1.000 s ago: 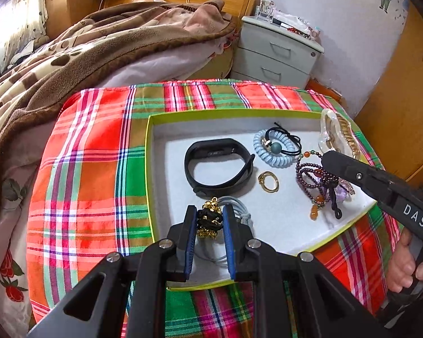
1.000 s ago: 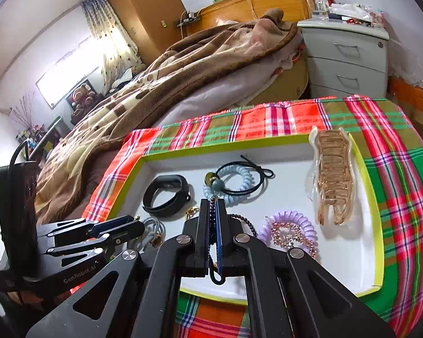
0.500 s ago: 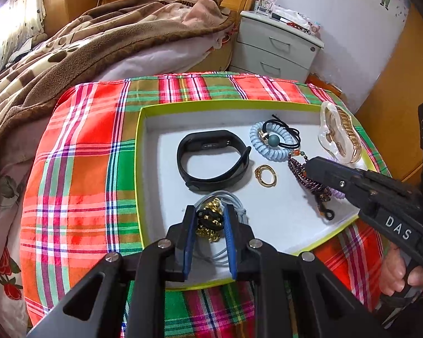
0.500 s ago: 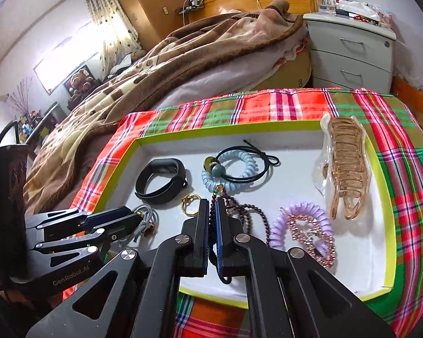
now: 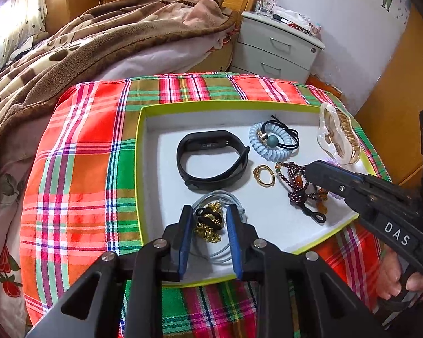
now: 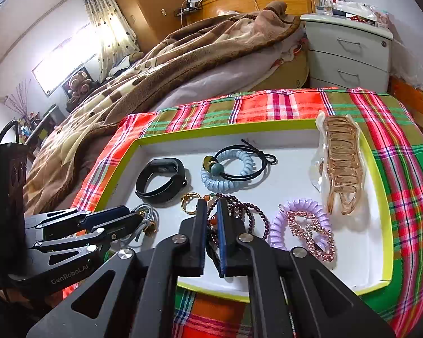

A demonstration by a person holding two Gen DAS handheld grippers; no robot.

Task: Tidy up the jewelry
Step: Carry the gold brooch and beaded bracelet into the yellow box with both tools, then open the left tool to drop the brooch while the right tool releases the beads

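Tray (image 5: 139,169): white inside, lime rim, on a plaid cloth (image 5: 79,155).
Left gripper (image 5: 208,222): jaws have just been opening; now spread, pads clear of the gold-and-black charm bundle (image 5: 208,222) lying between them on a grey cord (image 5: 225,197), at the tray's near left.
Black wristband (image 5: 211,159): beyond the bundle, flat on the tray floor.
Gold ring (image 5: 263,176): just right of the wristband.
Blue coil tie (image 5: 270,140): behind the ring, a black elastic across it.
Right gripper (image 6: 211,214): jaws have just been opening; a narrow gap, the dark beaded bracelet (image 6: 245,208) between them, resting on the tray.
Purple coil tie (image 6: 299,222): right of the beads, a pink rhinestone clip (image 6: 310,233) on it.
Amber claw clip (image 6: 342,166): along the right wall.
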